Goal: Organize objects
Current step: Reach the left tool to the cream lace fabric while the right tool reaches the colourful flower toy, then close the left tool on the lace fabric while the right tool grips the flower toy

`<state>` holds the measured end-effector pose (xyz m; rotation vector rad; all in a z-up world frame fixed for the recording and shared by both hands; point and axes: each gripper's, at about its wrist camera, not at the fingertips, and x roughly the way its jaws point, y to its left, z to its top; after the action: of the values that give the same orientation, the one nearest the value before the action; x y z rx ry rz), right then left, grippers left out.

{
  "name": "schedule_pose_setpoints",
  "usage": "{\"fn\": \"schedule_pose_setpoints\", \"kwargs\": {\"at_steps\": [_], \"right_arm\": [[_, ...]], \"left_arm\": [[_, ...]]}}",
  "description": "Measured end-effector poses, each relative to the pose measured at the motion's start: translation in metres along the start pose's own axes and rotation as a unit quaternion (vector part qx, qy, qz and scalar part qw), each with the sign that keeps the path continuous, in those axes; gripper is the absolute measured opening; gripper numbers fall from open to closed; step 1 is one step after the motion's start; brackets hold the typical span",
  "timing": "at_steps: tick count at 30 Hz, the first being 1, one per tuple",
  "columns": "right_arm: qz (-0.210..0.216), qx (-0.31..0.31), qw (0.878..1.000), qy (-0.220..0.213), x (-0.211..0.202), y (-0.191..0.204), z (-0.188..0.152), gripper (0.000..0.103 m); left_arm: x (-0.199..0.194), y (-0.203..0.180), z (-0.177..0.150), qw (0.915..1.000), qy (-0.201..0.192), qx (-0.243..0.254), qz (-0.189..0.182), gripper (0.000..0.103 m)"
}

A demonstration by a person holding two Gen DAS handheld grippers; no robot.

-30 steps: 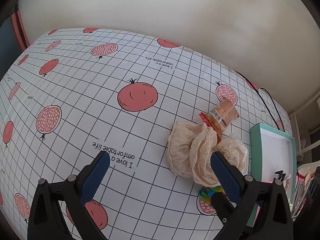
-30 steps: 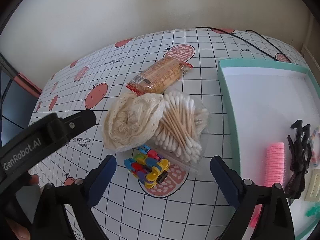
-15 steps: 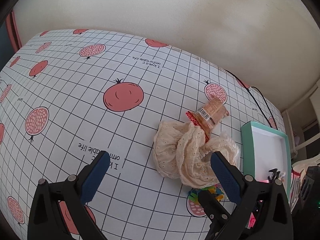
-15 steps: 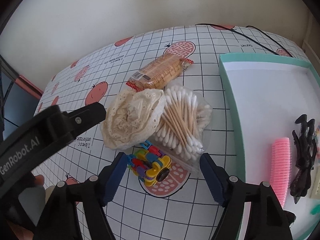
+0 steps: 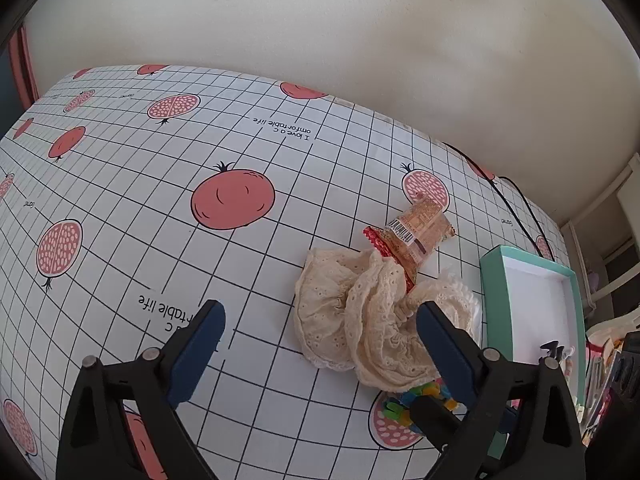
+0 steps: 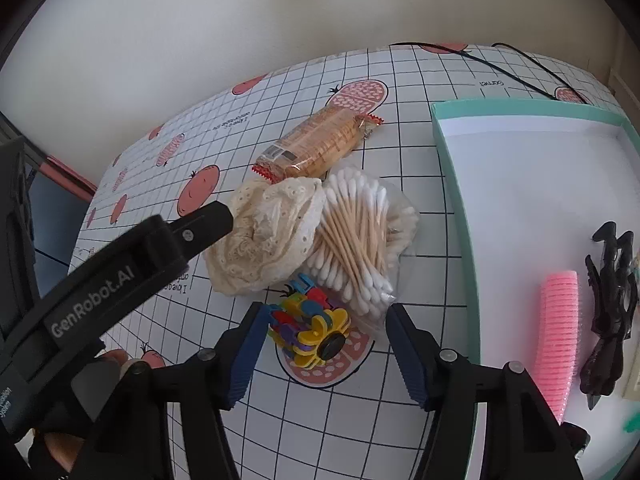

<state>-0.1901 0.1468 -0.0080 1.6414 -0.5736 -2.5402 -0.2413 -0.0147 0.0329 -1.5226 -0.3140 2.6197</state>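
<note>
Right hand-held gripper (image 6: 322, 344) jaws have just been closing around the toy clip (image 6: 310, 332), pads apparently not touching yet. Left hand-held gripper (image 5: 320, 344) gapes wide, empty. Next: clamp, lift into tray (image 6: 452, 184) on its right.

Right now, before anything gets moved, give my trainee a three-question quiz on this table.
1. True or false: the pink hair roller lies inside the teal box.
2. What lies between the right tongs' blue pads? A) colourful clip toy B) cracker packet C) cotton swabs
3. Fill in: the lace cloth partly covers one end of the ____ packet.

Key: 1 true; 2 A; 3 cracker.
</note>
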Motion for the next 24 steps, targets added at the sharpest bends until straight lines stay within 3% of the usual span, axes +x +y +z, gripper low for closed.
{"fn": "schedule_pose_setpoints", "kwargs": {"at_steps": [6, 9, 13, 24], "right_arm": [[0.013, -0.001, 1.000, 0.009, 0.000, 0.000, 0.001, 0.059], [0.016, -0.006, 1.000, 0.018, 0.000, 0.000, 0.000, 0.058], [0.021, -0.010, 0.999, 0.028, 0.000, 0.000, 0.000, 0.057], [0.025, -0.012, 0.999, 0.045, 0.001, 0.003, -0.001, 0.051]], "left_arm": [[0.008, -0.006, -0.002, 1.0000, 0.006, 0.008, 0.001, 0.090], [0.012, -0.009, -0.004, 0.9999, 0.012, 0.011, 0.001, 0.076], [0.017, -0.011, -0.005, 0.9997, 0.019, 0.012, -0.001, 0.073], [0.023, -0.017, -0.010, 0.9993, 0.029, 0.024, 0.004, 0.038]]}}
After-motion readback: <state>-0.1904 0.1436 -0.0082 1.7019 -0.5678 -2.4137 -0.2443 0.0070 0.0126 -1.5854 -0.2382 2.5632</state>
